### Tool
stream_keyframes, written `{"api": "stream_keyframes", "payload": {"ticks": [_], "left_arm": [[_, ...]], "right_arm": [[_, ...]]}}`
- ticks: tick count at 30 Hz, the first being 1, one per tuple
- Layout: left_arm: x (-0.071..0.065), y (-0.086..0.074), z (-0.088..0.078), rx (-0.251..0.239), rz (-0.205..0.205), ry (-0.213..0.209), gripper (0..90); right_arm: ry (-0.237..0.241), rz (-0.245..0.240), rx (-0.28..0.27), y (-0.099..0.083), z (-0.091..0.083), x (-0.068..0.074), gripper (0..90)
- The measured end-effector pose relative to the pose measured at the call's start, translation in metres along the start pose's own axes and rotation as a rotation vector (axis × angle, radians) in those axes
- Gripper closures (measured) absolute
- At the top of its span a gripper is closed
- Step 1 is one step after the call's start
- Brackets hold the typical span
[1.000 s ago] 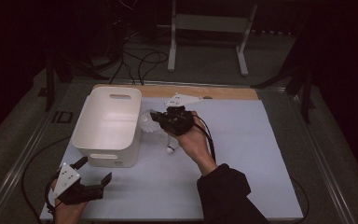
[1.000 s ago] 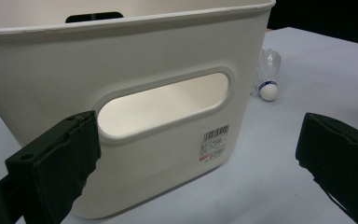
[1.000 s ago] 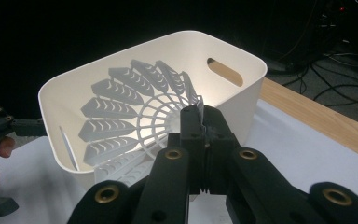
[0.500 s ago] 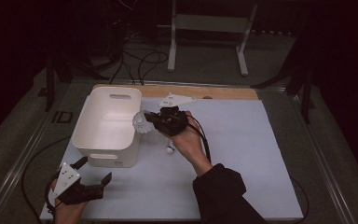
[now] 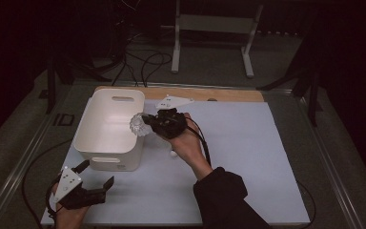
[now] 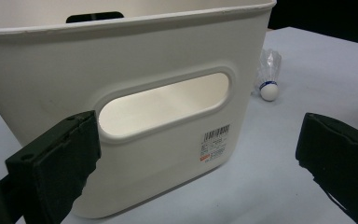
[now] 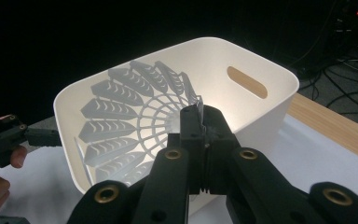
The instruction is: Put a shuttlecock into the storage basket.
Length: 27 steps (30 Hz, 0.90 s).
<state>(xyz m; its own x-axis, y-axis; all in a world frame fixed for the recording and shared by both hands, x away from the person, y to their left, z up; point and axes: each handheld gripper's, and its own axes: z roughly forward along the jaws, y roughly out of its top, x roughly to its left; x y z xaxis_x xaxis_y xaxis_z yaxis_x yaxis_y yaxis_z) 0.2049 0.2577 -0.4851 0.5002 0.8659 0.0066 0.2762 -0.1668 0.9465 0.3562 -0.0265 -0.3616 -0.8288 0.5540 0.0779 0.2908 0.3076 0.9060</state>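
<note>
My right gripper (image 5: 146, 123) is shut on the edge of a white plastic shuttlecock (image 5: 137, 125), holding it at the right rim of the white bin (image 5: 84, 137). In the right gripper view the jaws (image 7: 200, 125) pinch the shuttlecock's lattice skirt (image 7: 121, 126), which fans out in front of the bin's (image 7: 279, 70) open inside. A second shuttlecock (image 5: 173, 153) lies on the table just right of the bin, also seen as a shuttlecock (image 6: 268, 77) beyond the bin's corner. My left gripper (image 5: 95, 174) rests open on the table in front of the bin's (image 6: 168, 60) handle wall.
The white mat (image 5: 248, 157) covers the table, with a wooden strip (image 5: 228, 94) along its far edge. A grey three-cornered plate (image 5: 173, 101) tops the right gripper. A metal stand (image 5: 212, 24) and cables (image 5: 147, 62) lie beyond the table.
My right gripper has carried the shuttlecock leftward, from beside the bin to its right rim. The left gripper has stayed put.
</note>
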Motion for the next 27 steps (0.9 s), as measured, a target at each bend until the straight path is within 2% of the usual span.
{"api": "stream_keyframes", "payload": {"ticks": [3,4,7,10,24,27], "left_arm": [[0.000,0.000,0.000,0.000,0.000,0.001,0.7],[0.000,0.000,0.000,0.001,0.001,0.002,0.7],[0.000,0.000,0.000,0.008,0.001,0.005,0.7],[0.000,0.000,0.000,0.003,-0.002,0.003,0.7],[0.000,0.000,0.000,0.003,0.001,0.007,0.7],[0.000,0.000,0.000,0.005,-0.001,0.008,0.7]], "right_arm": [[0.001,-0.002,0.004,0.002,0.001,0.001,88.2],[0.005,-0.017,0.002,0.002,0.002,0.000,88.1],[0.007,-0.007,0.003,0.004,0.005,0.003,88.2],[0.004,-0.031,0.017,0.005,0.008,0.006,88.1],[0.023,-0.029,0.016,0.010,0.017,0.013,88.1],[0.027,-0.040,0.020,0.012,0.018,0.015,88.0]]}}
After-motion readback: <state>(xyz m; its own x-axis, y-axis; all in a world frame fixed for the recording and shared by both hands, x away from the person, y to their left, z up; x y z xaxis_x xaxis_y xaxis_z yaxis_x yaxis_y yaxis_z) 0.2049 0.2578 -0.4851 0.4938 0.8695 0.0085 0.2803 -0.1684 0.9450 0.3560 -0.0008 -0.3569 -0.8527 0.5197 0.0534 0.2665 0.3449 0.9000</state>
